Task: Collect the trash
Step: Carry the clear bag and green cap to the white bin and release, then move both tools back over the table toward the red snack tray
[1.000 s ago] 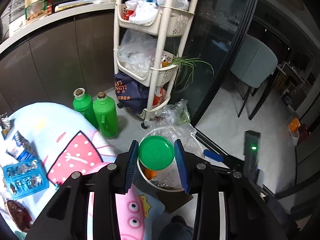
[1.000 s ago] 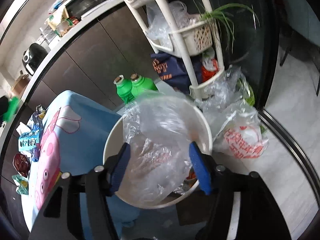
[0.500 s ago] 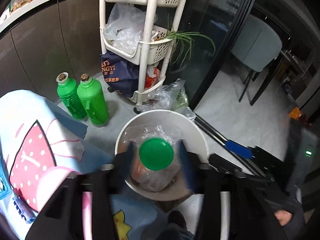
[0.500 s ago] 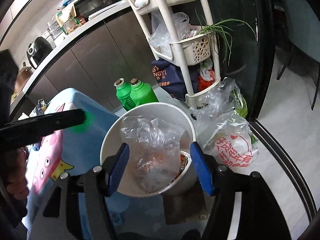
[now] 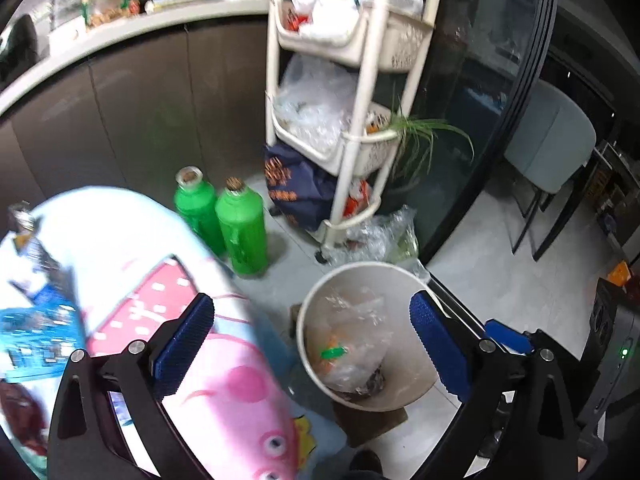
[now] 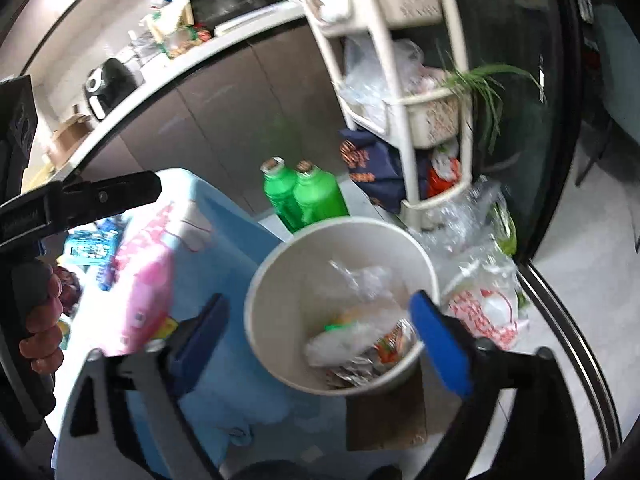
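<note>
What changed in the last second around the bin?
Both grippers have just been opening and now hold nothing: the left gripper let the green lid drop into the white bin, and the right gripper released the clear plastic bag there. The bin and green bottles stayed put.

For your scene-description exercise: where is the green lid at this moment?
In the left wrist view, the green lid lies inside the white bin, on the clear plastic bag, on the floor beside the cartoon tablecloth.
</note>
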The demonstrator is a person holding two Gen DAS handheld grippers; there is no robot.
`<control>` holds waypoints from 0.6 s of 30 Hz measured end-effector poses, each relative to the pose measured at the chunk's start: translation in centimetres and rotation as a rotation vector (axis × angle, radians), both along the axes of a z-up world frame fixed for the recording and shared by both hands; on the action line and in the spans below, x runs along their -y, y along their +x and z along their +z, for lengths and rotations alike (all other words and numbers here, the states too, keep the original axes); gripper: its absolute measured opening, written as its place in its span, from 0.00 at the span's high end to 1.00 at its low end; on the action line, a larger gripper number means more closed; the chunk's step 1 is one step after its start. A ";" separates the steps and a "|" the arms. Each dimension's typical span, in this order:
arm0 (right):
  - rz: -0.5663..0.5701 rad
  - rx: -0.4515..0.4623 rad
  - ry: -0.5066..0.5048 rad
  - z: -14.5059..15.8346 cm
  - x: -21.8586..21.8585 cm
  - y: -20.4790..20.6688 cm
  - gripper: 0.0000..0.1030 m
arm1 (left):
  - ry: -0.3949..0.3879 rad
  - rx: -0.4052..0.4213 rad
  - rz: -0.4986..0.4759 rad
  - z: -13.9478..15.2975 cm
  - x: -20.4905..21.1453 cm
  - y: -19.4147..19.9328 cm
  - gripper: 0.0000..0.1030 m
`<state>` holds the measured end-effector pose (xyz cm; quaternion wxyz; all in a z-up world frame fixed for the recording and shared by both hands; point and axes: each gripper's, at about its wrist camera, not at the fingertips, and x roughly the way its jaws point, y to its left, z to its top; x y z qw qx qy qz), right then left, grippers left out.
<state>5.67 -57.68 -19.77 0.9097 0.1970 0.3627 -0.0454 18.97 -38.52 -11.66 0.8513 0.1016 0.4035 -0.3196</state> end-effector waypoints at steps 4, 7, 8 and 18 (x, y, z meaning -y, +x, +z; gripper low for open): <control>0.041 0.043 -0.035 3.4 -2.3 0.1 0.03 | -0.026 0.050 0.058 3.1 -3.6 -1.3 0.08; 0.073 0.076 -0.052 5.8 -4.4 -0.1 0.03 | -0.054 0.063 0.115 5.2 -7.5 -2.7 0.08; 0.085 0.082 -0.058 6.6 -5.3 -0.2 0.03 | -0.057 0.065 0.128 5.6 -8.4 -3.1 0.08; 0.235 0.118 -0.077 10.8 -14.9 -1.2 0.03 | -0.016 0.085 0.349 6.3 -23.4 -7.5 0.08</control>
